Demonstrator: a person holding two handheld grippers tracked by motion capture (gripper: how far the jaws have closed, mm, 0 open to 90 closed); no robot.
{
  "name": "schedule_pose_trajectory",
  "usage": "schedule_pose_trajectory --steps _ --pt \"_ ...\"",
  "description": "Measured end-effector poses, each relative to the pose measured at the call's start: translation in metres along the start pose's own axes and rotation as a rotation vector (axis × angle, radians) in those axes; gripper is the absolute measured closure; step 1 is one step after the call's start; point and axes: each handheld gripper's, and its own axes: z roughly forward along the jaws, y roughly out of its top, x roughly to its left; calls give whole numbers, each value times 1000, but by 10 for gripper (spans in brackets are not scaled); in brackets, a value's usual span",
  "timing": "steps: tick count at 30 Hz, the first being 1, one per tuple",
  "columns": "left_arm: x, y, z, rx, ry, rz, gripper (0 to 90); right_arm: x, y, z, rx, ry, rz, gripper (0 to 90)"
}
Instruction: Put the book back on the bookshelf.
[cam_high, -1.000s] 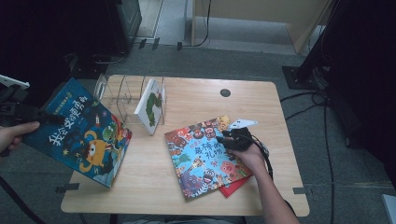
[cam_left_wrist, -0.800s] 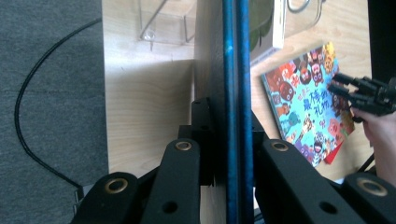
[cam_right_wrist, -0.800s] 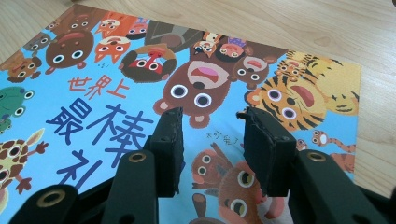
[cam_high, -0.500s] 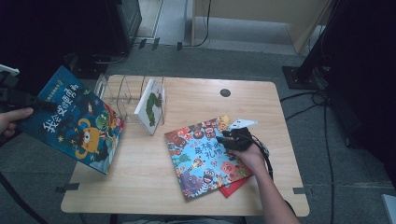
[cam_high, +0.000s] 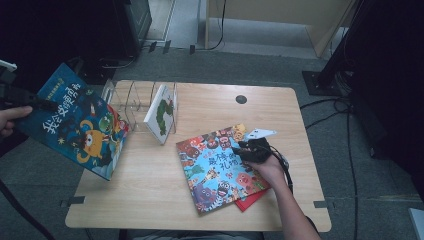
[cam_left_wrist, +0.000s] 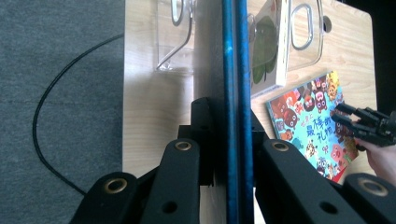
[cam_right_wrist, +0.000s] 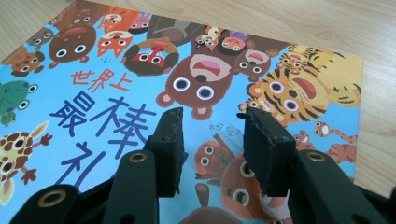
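A blue picture book (cam_high: 75, 122) with an orange monster on its cover hangs tilted in the air past the table's left edge. My left gripper (cam_high: 45, 104) is shut on its upper left edge. In the left gripper view the book's blue edge (cam_left_wrist: 233, 70) runs straight up between the closed jaws of the left gripper (cam_left_wrist: 229, 116). A colourful animal book (cam_high: 220, 167) lies flat on the table at centre right. My right gripper (cam_high: 248, 148) rests over its right part, open, with nothing between its jaws. In the right gripper view the right gripper (cam_right_wrist: 210, 121) hovers just above the animal book's cover (cam_right_wrist: 116, 70).
A clear acrylic book rack (cam_high: 132, 100) stands at the table's back left, with a white and green book (cam_high: 161, 114) upright in its right slot. A red book (cam_high: 254, 200) peeks out under the animal book. A cable hole (cam_high: 241, 99) sits near the back edge.
The left hand has carried the blue book up and to the left, away from the table's left edge. The right gripper has stayed in place.
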Motion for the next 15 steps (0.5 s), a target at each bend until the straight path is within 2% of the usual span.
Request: schedule_pose_trajectory --steps 5,15 --pt "-1 13 12 -18 5 6 828 0 -3 -3 3 9 6 580" --pt "2 39 29 -50 4 -19 826 4 -12 -12 -12 -3 10 579"
